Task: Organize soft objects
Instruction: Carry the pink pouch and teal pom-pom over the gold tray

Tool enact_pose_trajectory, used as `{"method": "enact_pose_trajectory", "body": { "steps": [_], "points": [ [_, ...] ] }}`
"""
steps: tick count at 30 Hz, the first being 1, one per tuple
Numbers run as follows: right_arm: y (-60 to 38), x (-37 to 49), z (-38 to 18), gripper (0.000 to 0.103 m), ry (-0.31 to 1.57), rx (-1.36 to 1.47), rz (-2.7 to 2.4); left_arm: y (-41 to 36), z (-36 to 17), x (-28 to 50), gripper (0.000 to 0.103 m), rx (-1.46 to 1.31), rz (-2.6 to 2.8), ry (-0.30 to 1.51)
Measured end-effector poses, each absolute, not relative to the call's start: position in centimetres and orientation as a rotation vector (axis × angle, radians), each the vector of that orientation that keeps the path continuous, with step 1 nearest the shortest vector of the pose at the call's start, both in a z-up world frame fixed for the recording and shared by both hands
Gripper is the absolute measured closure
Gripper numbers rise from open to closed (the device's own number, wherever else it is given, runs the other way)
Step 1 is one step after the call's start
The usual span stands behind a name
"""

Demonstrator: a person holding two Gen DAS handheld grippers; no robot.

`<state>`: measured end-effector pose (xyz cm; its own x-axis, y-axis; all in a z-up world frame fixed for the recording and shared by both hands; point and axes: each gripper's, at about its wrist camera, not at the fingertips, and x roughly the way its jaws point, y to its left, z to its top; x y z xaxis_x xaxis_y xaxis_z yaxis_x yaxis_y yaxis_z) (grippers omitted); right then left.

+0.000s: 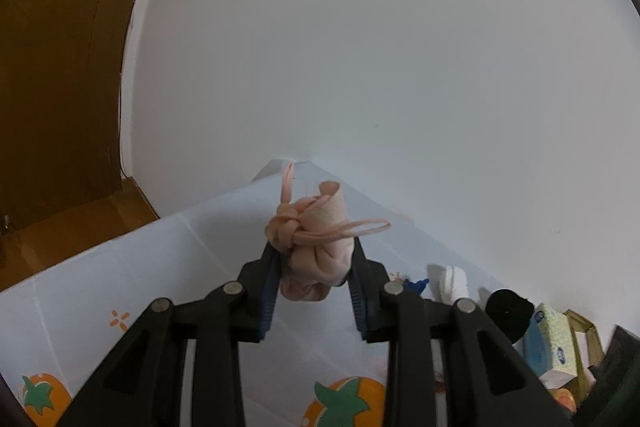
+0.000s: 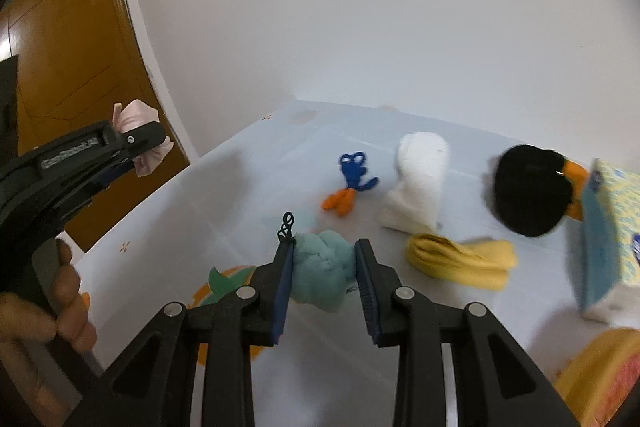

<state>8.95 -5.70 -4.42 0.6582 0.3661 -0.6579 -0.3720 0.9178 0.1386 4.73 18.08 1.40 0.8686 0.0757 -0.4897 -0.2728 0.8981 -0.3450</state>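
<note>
Partly blurred tissue box (image 2: 608,239), cut off at frame edge

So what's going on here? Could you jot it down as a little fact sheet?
surface: table with a pale fruit-print cloth
left gripper: jaws shut on a pink bundle, held above the table
right gripper: jaws shut on a teal bundle
lying loose: white sock, yellow sock, black ball, small blue and orange toy
right edge: tissue box
behind: white wall
</note>
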Motion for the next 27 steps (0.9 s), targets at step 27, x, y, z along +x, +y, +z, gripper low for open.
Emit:
{"method": "enact_pose_trajectory", "body": {
  "steps": [27],
  "points": [
    [-14.8, -2.0, -1.4, 0.07, 0.529, -0.031, 0.262, 7.3, 1.3, 2.5, 0.073, -0.217, -0.082, 0.445]
  ]
}}
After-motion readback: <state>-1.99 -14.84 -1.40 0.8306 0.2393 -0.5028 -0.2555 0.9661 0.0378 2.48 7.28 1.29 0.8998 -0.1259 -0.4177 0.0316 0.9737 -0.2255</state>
